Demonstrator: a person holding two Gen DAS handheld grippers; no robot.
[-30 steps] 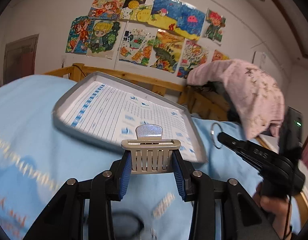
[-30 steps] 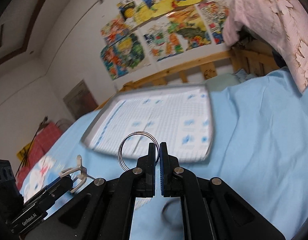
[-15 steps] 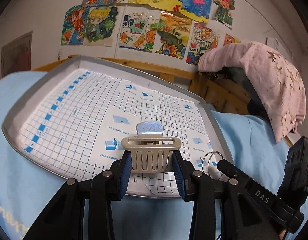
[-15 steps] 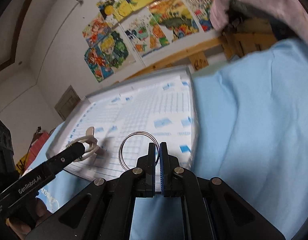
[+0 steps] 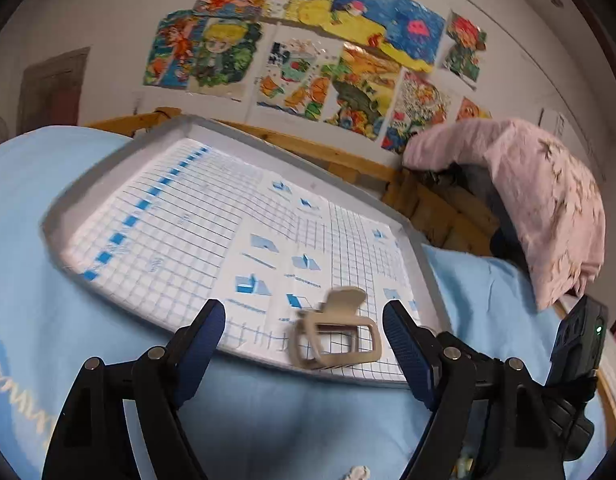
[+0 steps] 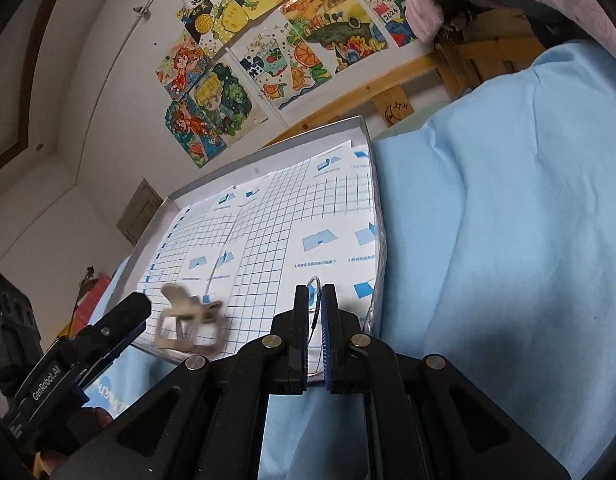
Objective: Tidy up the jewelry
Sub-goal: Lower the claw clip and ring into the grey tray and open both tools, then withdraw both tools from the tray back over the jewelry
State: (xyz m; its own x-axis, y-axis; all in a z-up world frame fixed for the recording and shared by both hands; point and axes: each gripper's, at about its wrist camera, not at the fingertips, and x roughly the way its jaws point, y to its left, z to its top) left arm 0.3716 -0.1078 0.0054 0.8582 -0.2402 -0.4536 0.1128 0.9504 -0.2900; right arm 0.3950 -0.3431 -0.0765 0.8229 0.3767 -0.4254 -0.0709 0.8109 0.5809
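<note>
A beige hair claw clip [image 5: 334,330] lies blurred on the near edge of the grey tray [image 5: 120,152], which is lined with blue-grid paper. My left gripper [image 5: 304,330] is open, its fingers on either side of the clip and apart from it. The clip [image 6: 188,320] and the left gripper's finger [image 6: 120,320] also show in the right wrist view. My right gripper [image 6: 317,304] is shut on a thin silver wire ring [image 6: 315,292], seen edge-on, above the tray's [image 6: 268,144] near right corner.
The tray rests on a light blue bedsheet [image 6: 488,240]. A wooden bed rail [image 5: 348,164] runs behind it. A pink cloth [image 5: 540,200] is draped at the right. Drawings [image 5: 308,40] cover the wall.
My left gripper has opened and let go of the hair clip, which dropped onto the tray's near edge. My right gripper has moved over the tray with the ring, now turned edge-on.
</note>
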